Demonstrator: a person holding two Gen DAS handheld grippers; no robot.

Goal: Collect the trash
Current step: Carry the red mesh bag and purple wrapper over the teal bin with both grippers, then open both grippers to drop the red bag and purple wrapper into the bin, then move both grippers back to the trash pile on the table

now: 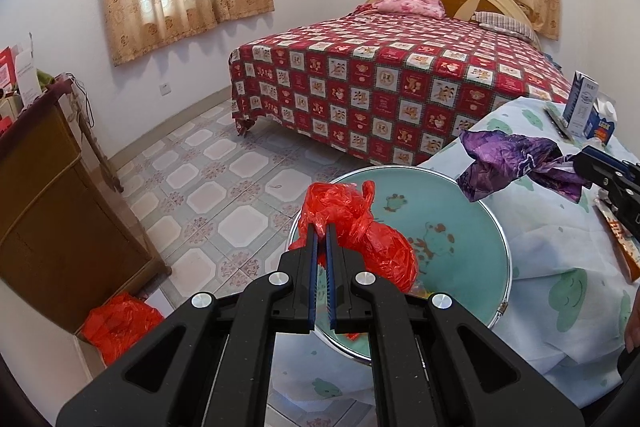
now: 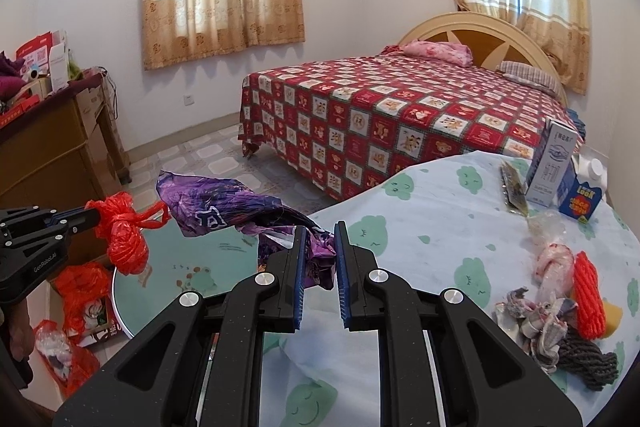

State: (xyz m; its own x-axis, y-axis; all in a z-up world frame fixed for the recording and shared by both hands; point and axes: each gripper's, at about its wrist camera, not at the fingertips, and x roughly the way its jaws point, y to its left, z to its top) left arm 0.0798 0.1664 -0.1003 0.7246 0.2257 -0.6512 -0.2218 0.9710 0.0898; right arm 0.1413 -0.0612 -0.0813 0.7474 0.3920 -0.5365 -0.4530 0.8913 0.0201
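Left wrist view: your left gripper (image 1: 322, 227) is clenched on a knotted red plastic bag (image 1: 360, 227), nipped near its top so the bulk hangs free below the tips. It hangs over the round basin (image 1: 480, 211) with the frog print, likely because that is where you mean to drop it. At the right edge your right gripper (image 1: 580, 163) comes in sideways with the crumpled purple wrapper (image 1: 516, 163) held out above the table cloth (image 1: 560, 267). Another red bag (image 1: 120, 323) sits in a box on the floor, beside the cabinet (image 1: 60, 207).

Right wrist view: the jaws stand partly apart but pinch the wrapper's tail between the pads (image 2: 340, 259); most of the wrapper sticks out forward toward the basin. More trash waits on the cloth at right: an orange foam net (image 2: 588, 295), a clear wrapper (image 2: 556, 263), crumpled scraps (image 2: 536, 323). Cartons (image 2: 556, 167) stand upright farther back; whether those count as trash you can't tell from here.
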